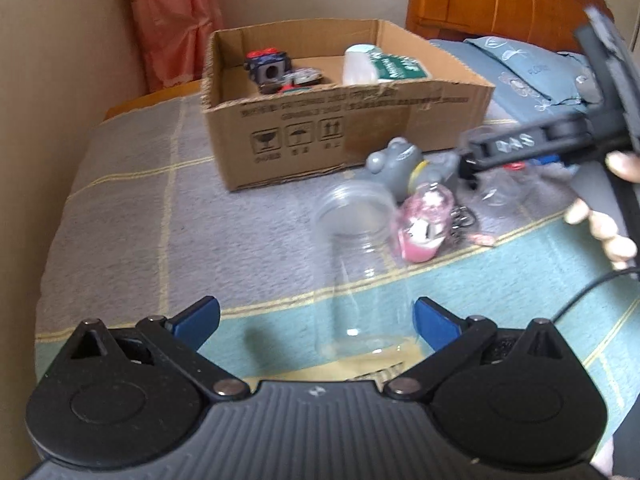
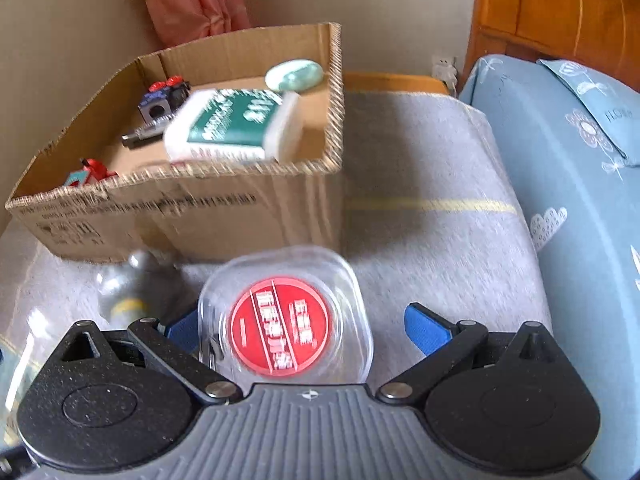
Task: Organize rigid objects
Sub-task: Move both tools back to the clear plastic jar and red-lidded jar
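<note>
An open cardboard box stands on the bed and holds a white-and-green container, a small toy robot and other bits. A clear plastic jar lies on the blanket between my left gripper's open fingers, apart from both pads. A grey mouse toy and a pink keychain toy lie beyond it. My right gripper is open around a clear square box with a red label; the right pad stands apart from it. The right gripper also shows in the left wrist view.
The blanket covers the bed. A blue pillow lies to the right, with a wooden headboard behind it. A pink curtain hangs at the back wall, close on the left. A pale green oval object lies in the box.
</note>
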Demonstrator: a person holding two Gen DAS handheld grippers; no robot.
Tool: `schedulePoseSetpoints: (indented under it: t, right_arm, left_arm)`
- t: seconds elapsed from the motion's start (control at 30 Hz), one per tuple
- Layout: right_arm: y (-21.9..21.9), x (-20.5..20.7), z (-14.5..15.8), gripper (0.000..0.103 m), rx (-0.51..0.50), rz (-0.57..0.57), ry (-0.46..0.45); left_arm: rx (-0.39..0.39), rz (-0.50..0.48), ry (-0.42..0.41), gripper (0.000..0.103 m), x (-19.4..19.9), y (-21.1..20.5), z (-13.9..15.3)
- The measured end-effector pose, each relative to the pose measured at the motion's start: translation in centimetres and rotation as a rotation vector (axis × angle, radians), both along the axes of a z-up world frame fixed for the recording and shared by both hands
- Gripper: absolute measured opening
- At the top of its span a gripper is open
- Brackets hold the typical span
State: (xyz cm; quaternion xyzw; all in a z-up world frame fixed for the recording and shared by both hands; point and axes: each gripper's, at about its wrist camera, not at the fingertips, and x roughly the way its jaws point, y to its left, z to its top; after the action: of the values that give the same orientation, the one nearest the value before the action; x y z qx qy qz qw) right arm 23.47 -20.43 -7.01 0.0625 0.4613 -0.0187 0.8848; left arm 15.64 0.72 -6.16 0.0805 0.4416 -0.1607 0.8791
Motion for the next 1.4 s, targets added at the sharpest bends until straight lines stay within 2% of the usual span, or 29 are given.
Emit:
schedulePoseSetpoints:
  t: [0.3,0.43,0.57,0.8,0.97,1.27,1.4]
  right_arm:
    - [-0.4,-3.9,-0.6,0.103,-0.117,0.008,-0.009]
    - [-0.8,-5.0,-0.7,0.103,-0.113,0.019,-0.028]
    - [-0.7,-5.6,-0.9,0.103,-0.114,0.03,-0.063]
    - [-0.7,-6.5,-1.0,0.103,-0.116,0.032,-0.104]
    - [-0.7,-6.7,-1.1,0.103,-0.117,0.029,-0.116]
    - [-0.5,-7.0,-1.3,0.103,-0.121,0.039,-0.14]
    - [-0.7,-6.9,-1.2,0.103,-0.12,0.077,-0.138]
  left_arm:
    - [0.008,0.095,0.005,0.102,1.2,3.6,-0.4]
    - [0.028,0.154,-0.008,0.102,2.3,4.9,-0.4]
    - [0.019,0.171,-0.016,0.102,3.0,5.3,-0.6]
    - [-0.028,0.067,-0.036,0.102,1.7,3.2,-0.2]
    - [-0.063,0.009,-0.102,0.102,1.7,0.9,0.9]
    - [-0.095,0.081,-0.098,0.102,4.6,-1.3,0.4]
    - [-0.032,0.111,-0.113,0.102,5.0,-1.1,-0.1]
